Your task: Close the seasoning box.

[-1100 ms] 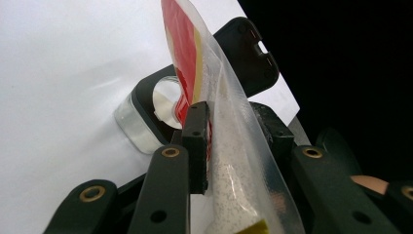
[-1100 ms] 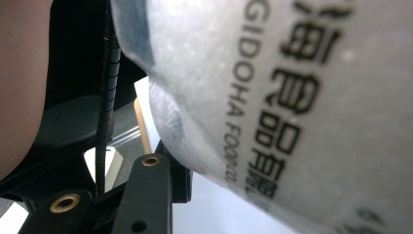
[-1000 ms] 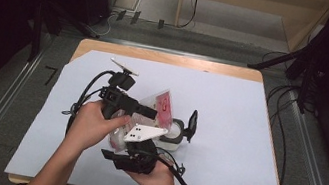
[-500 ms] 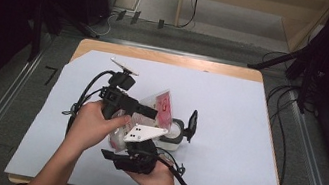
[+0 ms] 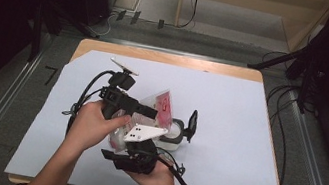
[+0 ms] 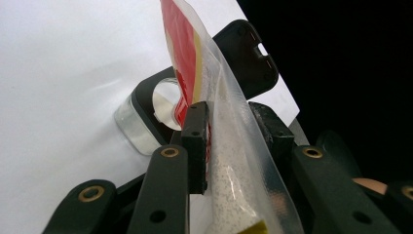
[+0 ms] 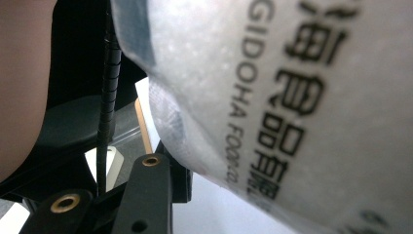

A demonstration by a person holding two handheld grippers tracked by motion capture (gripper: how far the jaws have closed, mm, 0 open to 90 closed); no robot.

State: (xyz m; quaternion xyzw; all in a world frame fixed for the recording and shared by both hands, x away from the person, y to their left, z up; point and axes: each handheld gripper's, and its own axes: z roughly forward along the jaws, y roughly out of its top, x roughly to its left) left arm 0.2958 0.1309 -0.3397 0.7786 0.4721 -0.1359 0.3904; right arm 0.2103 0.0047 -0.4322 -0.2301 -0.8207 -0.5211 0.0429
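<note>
Both grippers hold the food pouch [image 5: 159, 109] above the open jar [image 5: 175, 131]: the left gripper [image 6: 229, 131] pinches its edge, the right gripper [image 5: 136, 141] probably clamps its bottom. If tilted carelessly, contents may miss the jar.

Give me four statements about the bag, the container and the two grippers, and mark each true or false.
1. The left gripper is clamped on the clear plastic bag. True.
2. The bag lies flat on the table, untouched. False: it is held up above the white sheet.
3. A clear container with a black lid flipped open stands just beyond the bag. True.
4. The right gripper is far from the bag. False: the bag's printed side sits right against it.
</note>
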